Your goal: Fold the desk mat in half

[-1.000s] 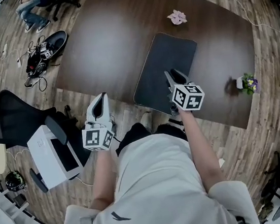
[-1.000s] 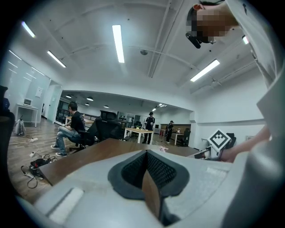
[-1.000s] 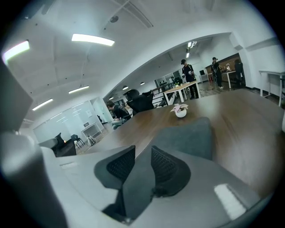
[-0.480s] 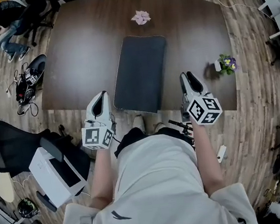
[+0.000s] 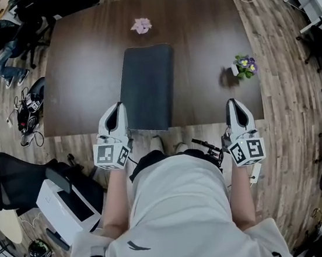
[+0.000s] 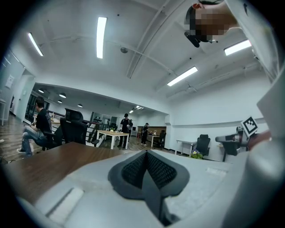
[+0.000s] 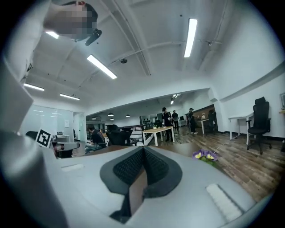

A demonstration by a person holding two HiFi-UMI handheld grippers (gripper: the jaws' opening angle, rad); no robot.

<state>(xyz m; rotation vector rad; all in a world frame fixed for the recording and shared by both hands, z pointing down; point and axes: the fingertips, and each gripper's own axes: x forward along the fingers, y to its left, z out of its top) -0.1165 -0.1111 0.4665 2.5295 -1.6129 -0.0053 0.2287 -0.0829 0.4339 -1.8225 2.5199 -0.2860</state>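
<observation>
A dark grey desk mat (image 5: 148, 85) lies flat and unfolded on the brown table (image 5: 83, 76), its near short edge at the table's front edge. My left gripper (image 5: 114, 113) hovers at the front edge beside the mat's near left corner, shut and empty. My right gripper (image 5: 235, 109) is well right of the mat, just off the table's front edge. Its jaws are closing and meet with nothing between them. In the left gripper view the left gripper (image 6: 146, 155) shows its pads pressed together, and so does the right gripper (image 7: 143, 152) in its own view.
A pink crumpled thing (image 5: 141, 25) lies beyond the mat's far edge. A small pot of purple and yellow flowers (image 5: 244, 64) stands at the table's right side. A black office chair (image 5: 11, 174) and a white box (image 5: 65, 202) are on the floor at left.
My right gripper has moved from over the mat's near end to the right, off the table's front edge. The left gripper has held its place.
</observation>
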